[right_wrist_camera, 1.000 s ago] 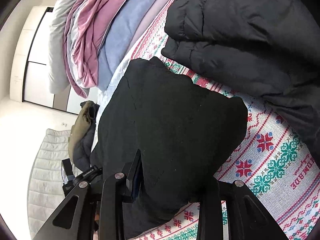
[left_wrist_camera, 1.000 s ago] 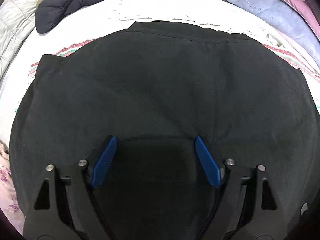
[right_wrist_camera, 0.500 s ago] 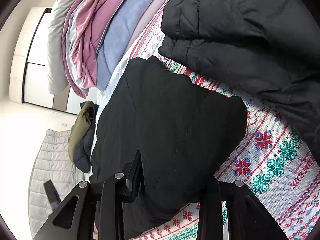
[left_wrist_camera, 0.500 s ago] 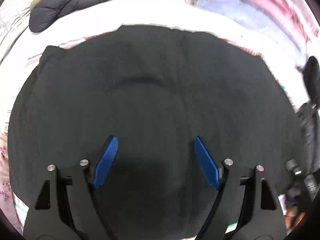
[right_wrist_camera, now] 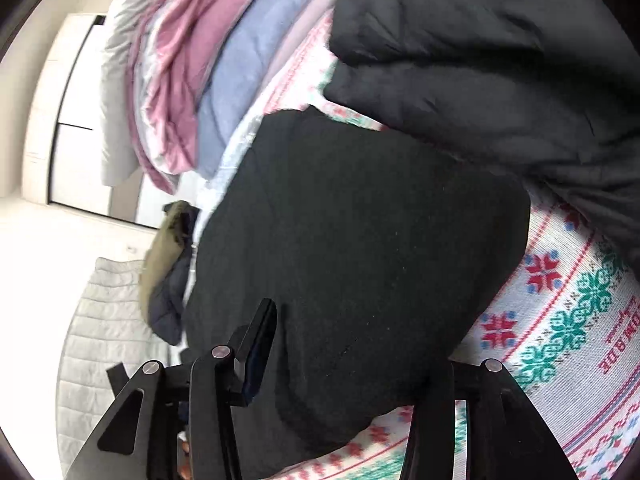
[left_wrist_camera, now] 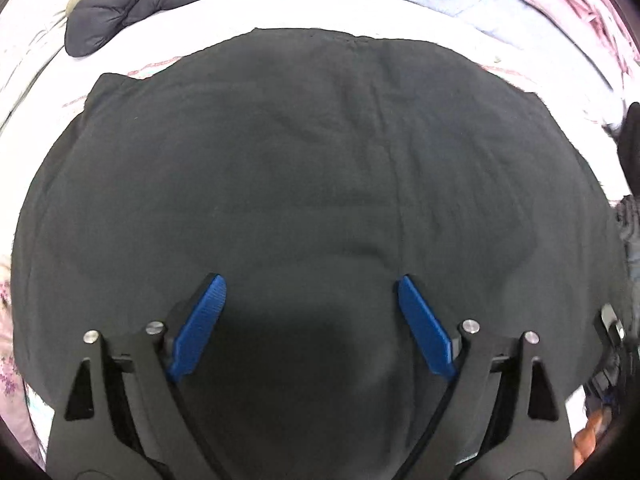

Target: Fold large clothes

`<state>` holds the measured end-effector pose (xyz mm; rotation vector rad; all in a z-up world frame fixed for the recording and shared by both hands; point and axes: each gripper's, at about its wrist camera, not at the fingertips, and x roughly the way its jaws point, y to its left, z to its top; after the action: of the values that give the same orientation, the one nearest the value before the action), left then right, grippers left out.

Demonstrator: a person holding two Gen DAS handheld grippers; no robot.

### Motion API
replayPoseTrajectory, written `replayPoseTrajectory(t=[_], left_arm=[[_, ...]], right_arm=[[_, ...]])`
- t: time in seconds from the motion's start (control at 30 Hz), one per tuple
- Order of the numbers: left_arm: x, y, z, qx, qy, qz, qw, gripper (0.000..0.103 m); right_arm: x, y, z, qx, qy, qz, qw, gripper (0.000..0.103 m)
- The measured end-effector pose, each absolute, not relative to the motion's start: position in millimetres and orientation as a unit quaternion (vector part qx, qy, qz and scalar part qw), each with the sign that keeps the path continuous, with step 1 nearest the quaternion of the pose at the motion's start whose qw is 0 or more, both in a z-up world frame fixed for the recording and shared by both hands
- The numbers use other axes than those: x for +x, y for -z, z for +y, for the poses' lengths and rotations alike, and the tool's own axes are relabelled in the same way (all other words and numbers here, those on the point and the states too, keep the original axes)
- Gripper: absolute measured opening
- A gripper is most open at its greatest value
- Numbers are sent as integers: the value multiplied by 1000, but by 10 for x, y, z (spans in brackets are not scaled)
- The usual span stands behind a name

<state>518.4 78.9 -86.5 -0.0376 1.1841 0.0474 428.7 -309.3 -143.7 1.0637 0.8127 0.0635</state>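
1. Both tongs were at the garment. The left gripper [left_wrist_camera: 312, 300] stood wide over the black cloth, its blue pads [left_wrist_camera: 198, 328] apart with nothing pinched, and its jaws were opening further. The right gripper [right_wrist_camera: 352, 360] had a fold of the cloth bulging between its fingers; its jaws were opening, and I could not tell whether the pads pressed the fabric.

2. Spread flat on the bed, the black garment [left_wrist_camera: 320, 160] filled most of the left wrist view, its far edge at 12 o'clock. In the right view its folded corner [right_wrist_camera: 500, 208] sat at 2 o'clock.

3. It looked soft, limp and matte, with shallow creases and a seam running from 12 towards 6 o'clock. I judged it light to middling in weight, not slippery, not fragile, and sure to sag and drape when lifted.

4. Best holds, in my judgement, were the edges and corners: the left corner [left_wrist_camera: 108, 80] at 10 o'clock and the near hem by the right gripper. A pinch mid-panel would only bunch it.

5. Under it lay a patterned blanket [right_wrist_camera: 568, 320], red and green motifs at 3 o'clock, which a deep pinch could snag.

6. Farther out were a dark puffer jacket [right_wrist_camera: 500, 60] at 1 o'clock, stacked pink and blue bedding [right_wrist_camera: 224, 80] at 11 o'clock, and another dark jacket [left_wrist_camera: 132, 8] at 10 o'clock in the left view.
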Motion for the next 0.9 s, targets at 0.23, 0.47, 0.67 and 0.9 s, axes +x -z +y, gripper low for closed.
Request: replayPoseTrajectory(t=[0.23,0.47,0.67,0.9], left_arm=[[4744,962,666,37,-8,550,834,89],[4954,855,718,18,-10,554,832,91],[5733,635,700,-26,-3,545,838,91],[6556,934,676,-42,-75,555,827,91]], right_arm=[[4298,1534,-3114,513,-37,372,772,48],[4238,1313,-3065,499,-59,339,795,48],[4262,1305,-3066,497,-53,346,794,48],[4269,1419,-3120,501,-50,356,787,48]])
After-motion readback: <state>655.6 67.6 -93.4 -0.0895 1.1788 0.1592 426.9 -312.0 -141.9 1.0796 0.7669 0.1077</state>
